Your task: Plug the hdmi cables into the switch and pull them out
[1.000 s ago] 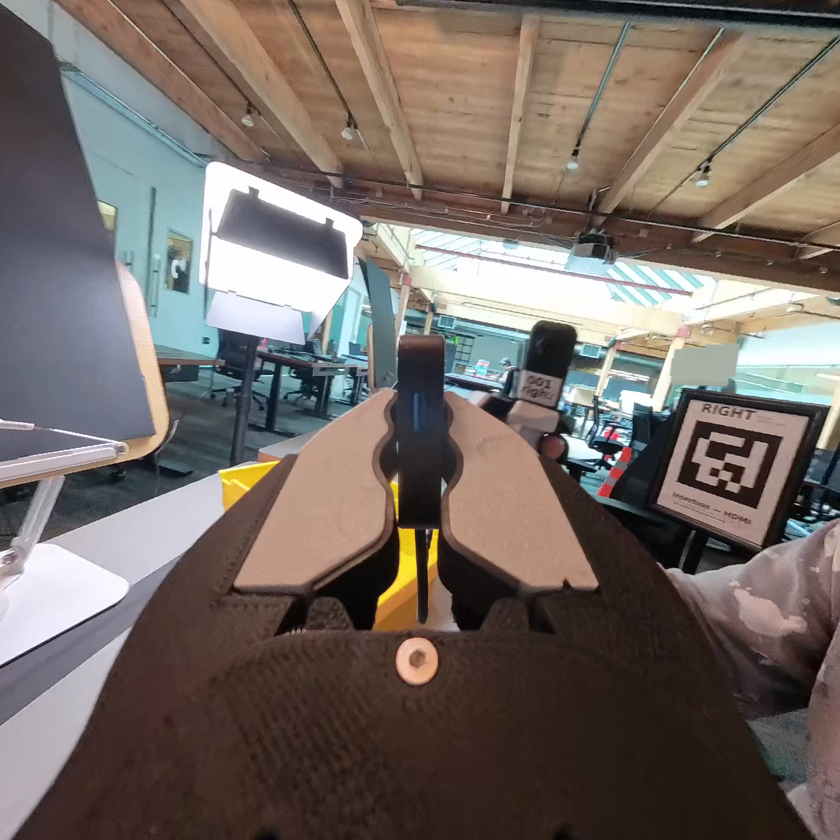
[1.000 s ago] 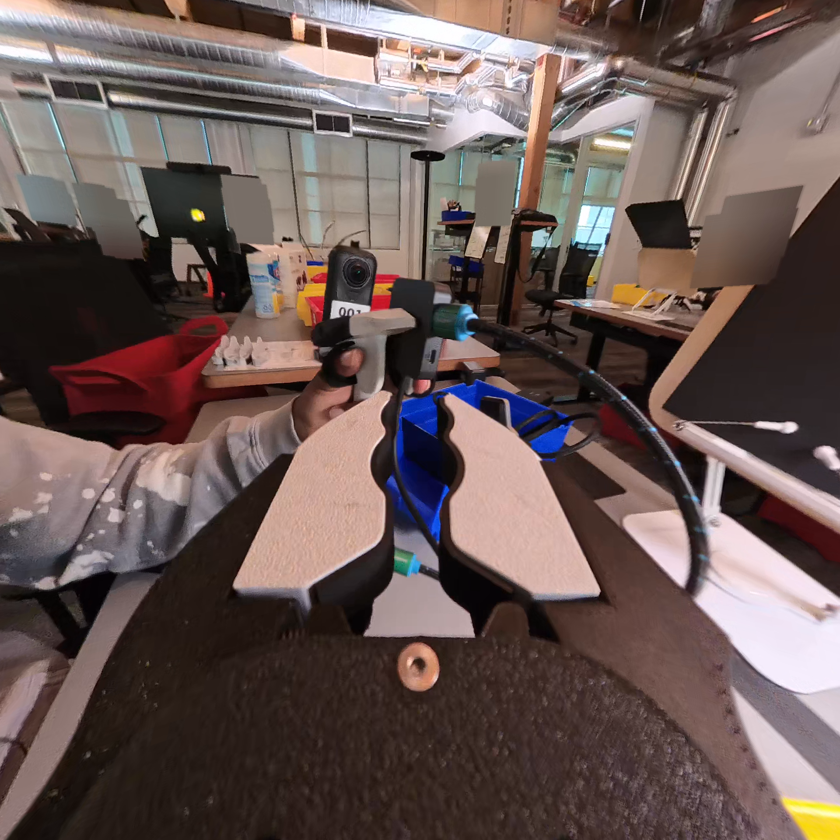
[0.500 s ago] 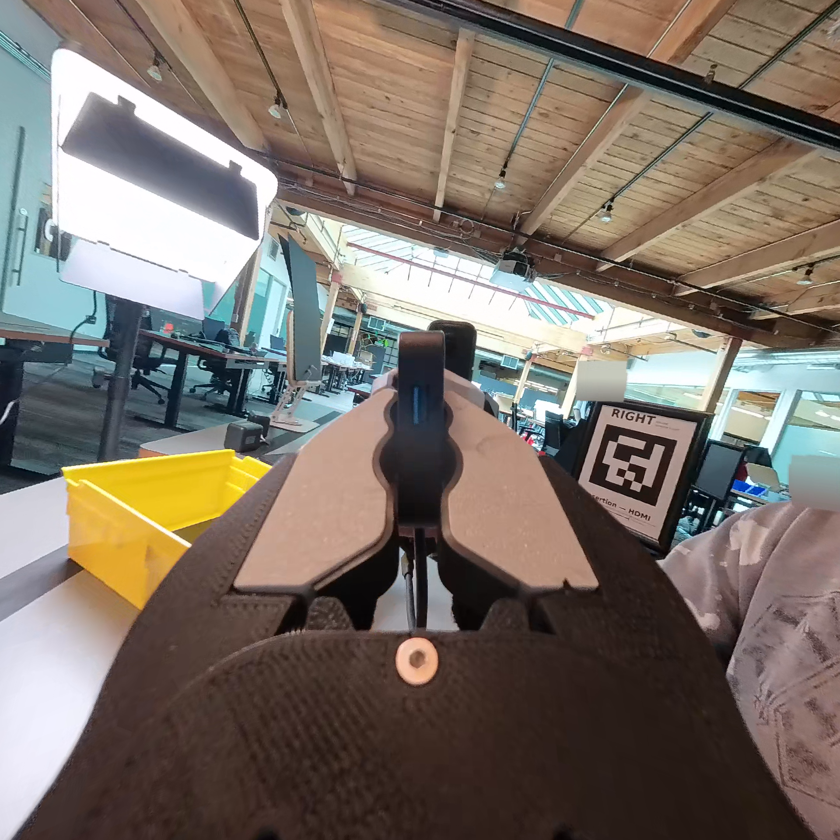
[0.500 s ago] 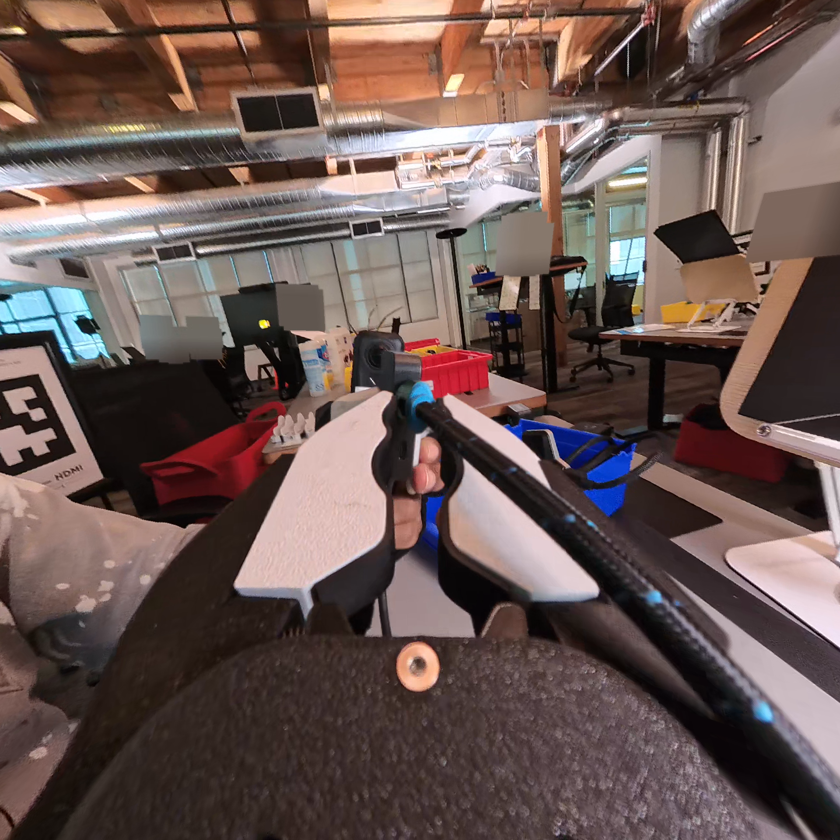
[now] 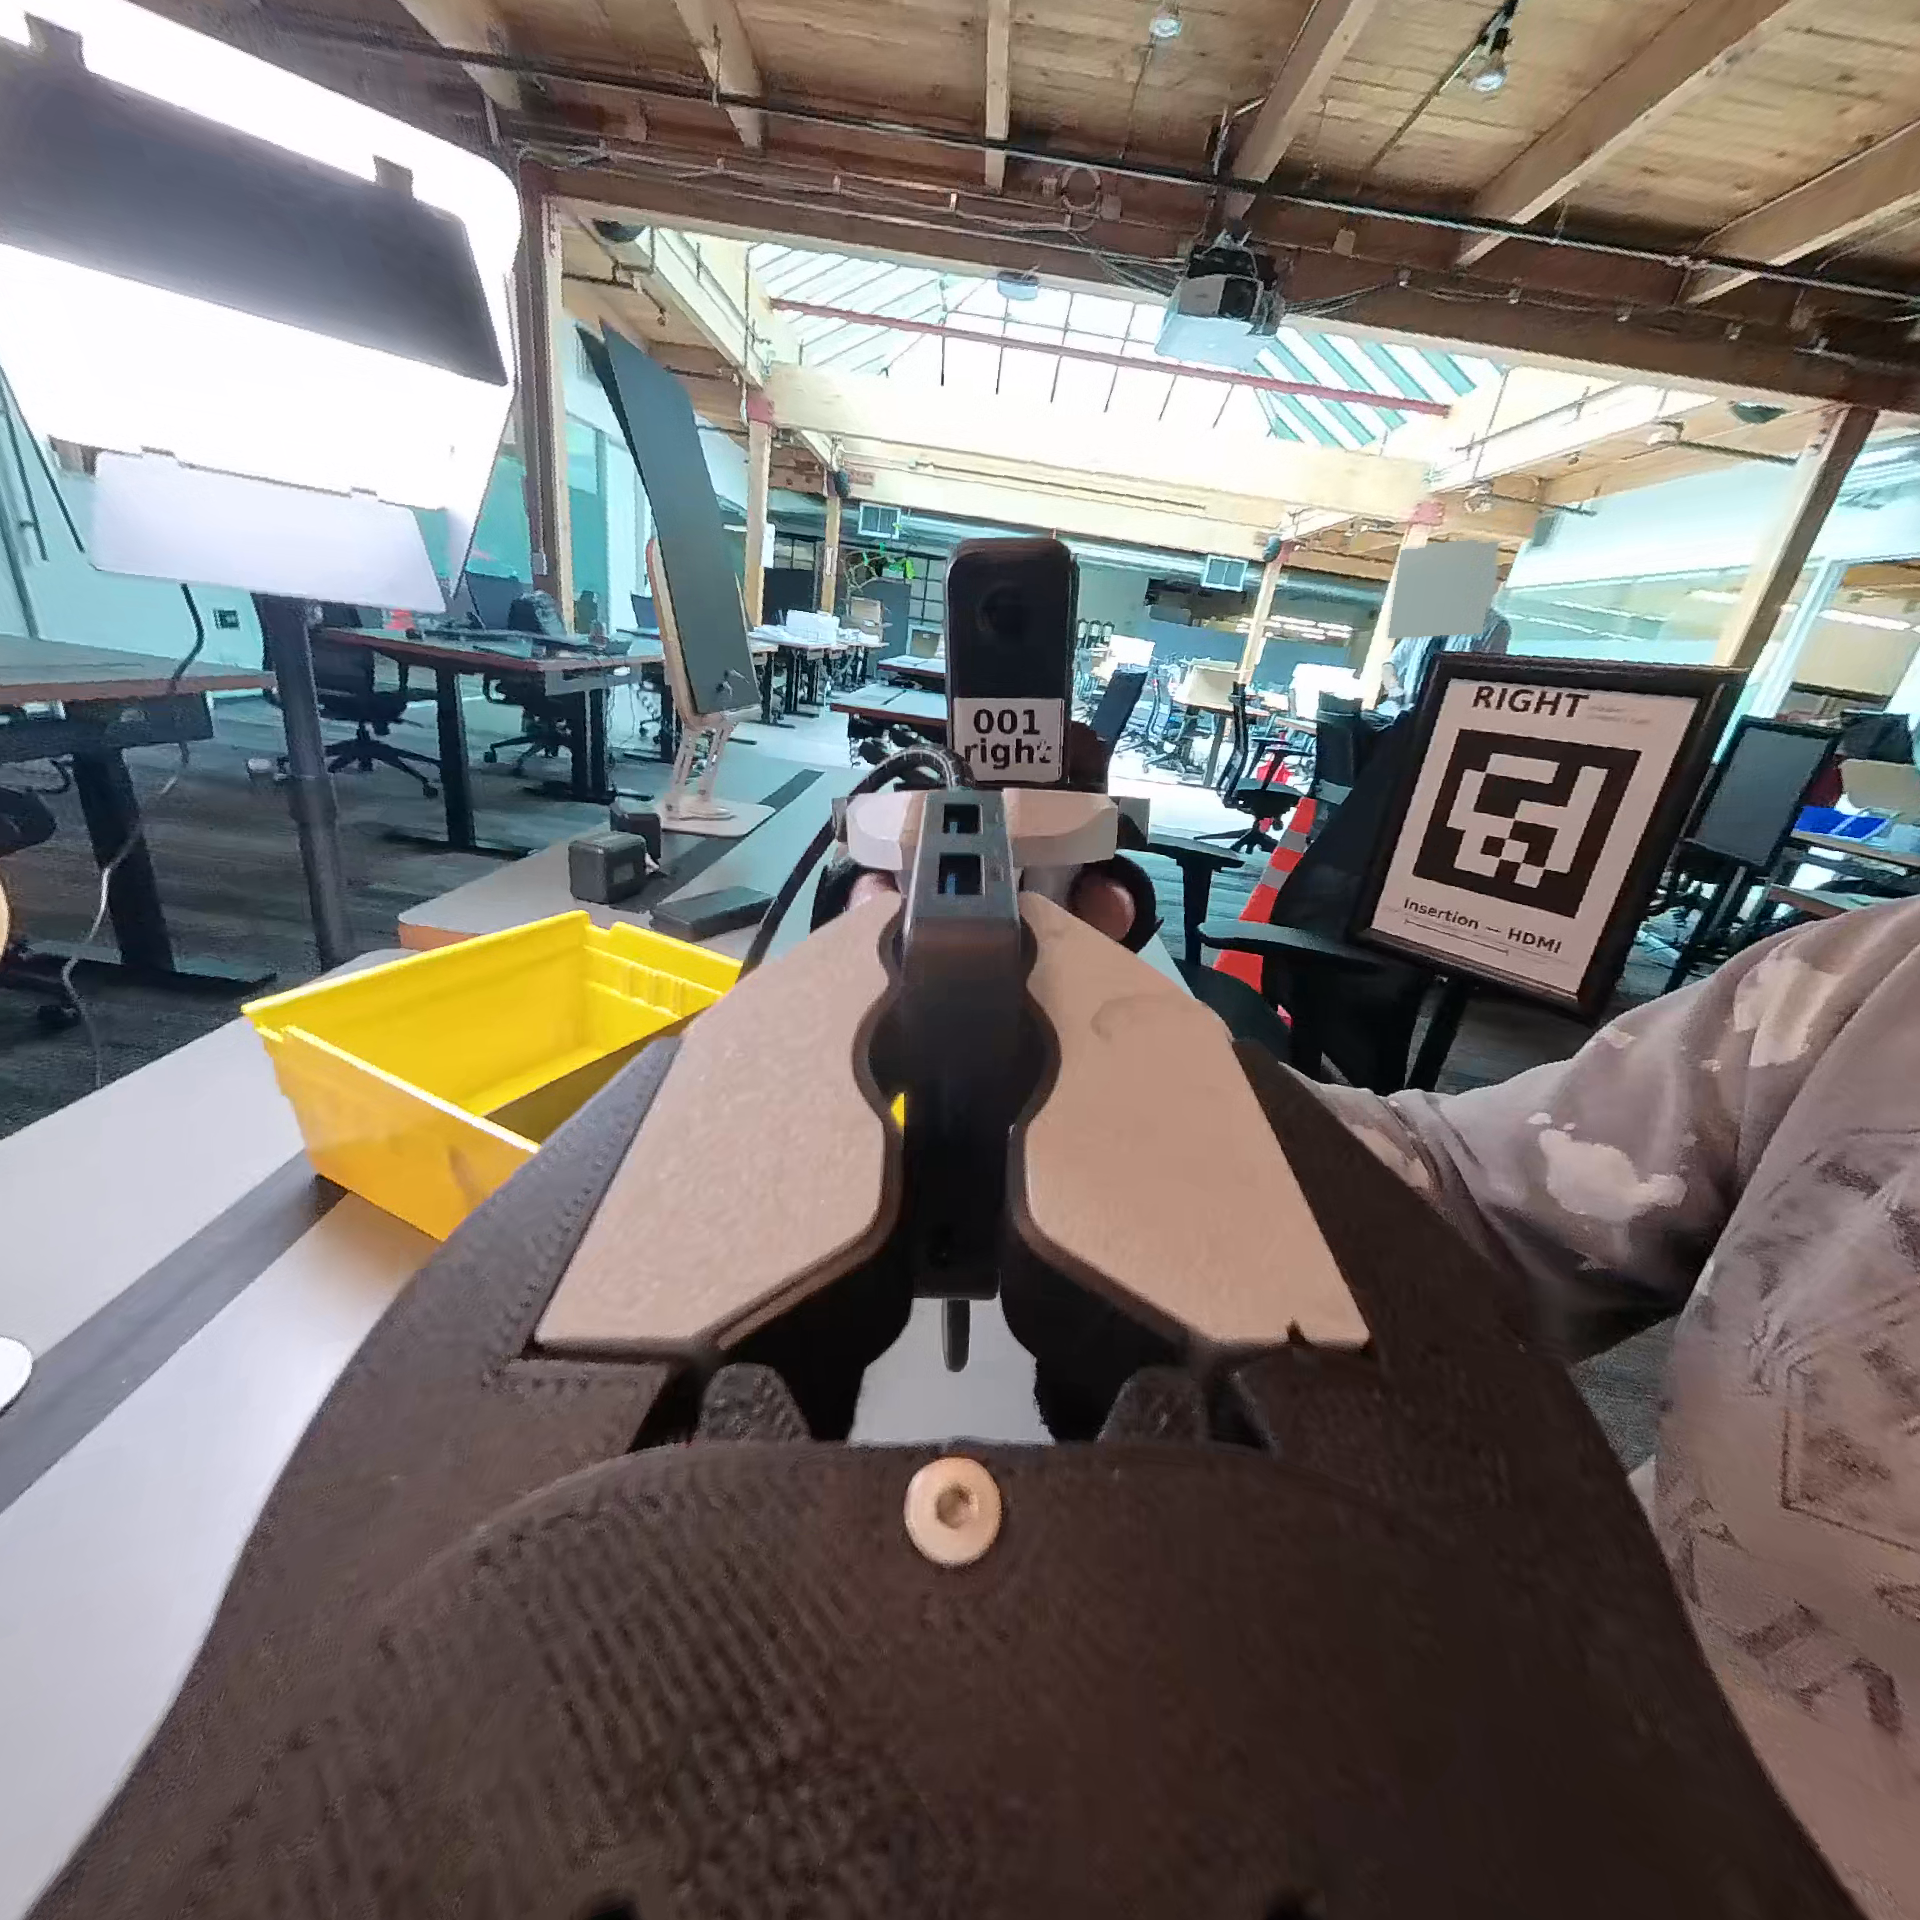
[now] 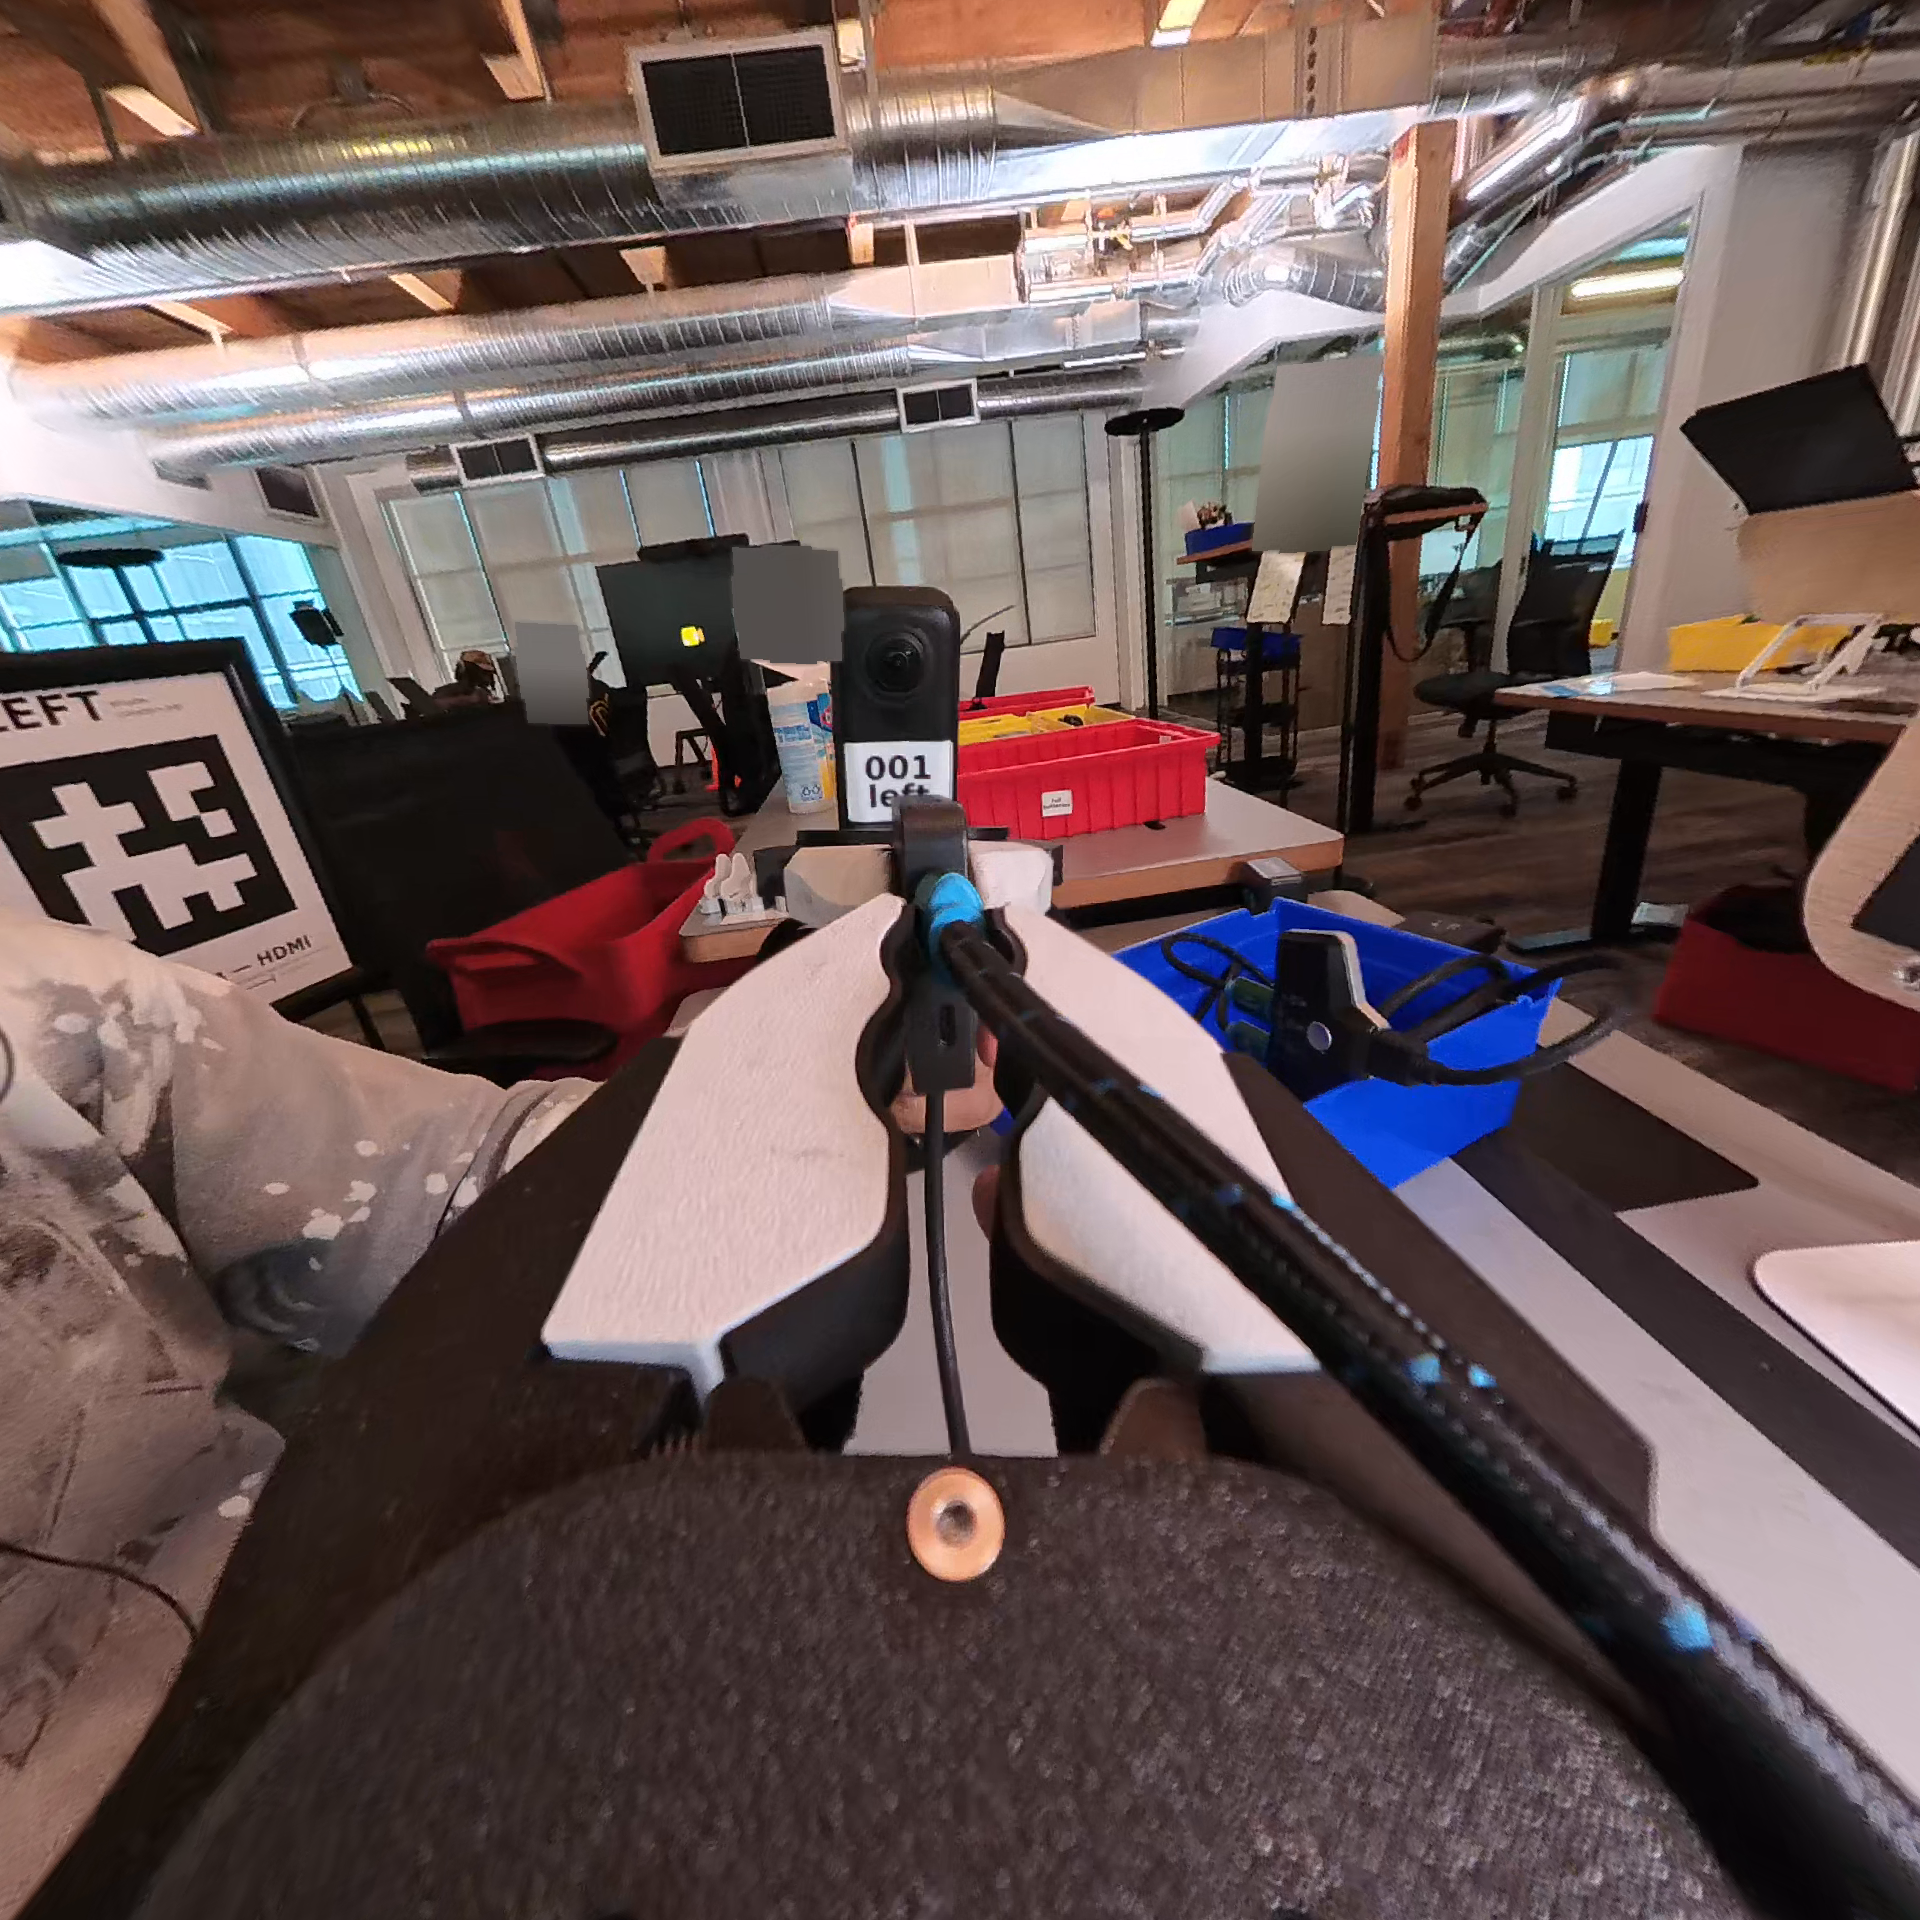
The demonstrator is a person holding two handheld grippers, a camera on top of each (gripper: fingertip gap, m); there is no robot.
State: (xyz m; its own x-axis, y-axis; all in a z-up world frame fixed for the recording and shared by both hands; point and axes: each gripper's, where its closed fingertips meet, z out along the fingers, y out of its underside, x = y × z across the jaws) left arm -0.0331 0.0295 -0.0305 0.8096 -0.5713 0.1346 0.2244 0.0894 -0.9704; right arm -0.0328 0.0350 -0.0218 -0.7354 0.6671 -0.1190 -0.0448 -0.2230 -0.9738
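Two grippers meet in mid-air. Left gripper (image 5: 954,940) clamps the black switch (image 5: 951,1039). Right gripper (image 6: 940,935) pinches the braided hdmi cable (image 6: 1226,1184), blue plug seated. One insertion apparently done; extraction pending. Beyond: blue bin (image 6: 1455,1081) with spare cables.

Black textured gripper (image 5: 954,997), pale fingers (image 5: 748,1153), paint-flecked grey sleeve (image 5: 1621,1174)
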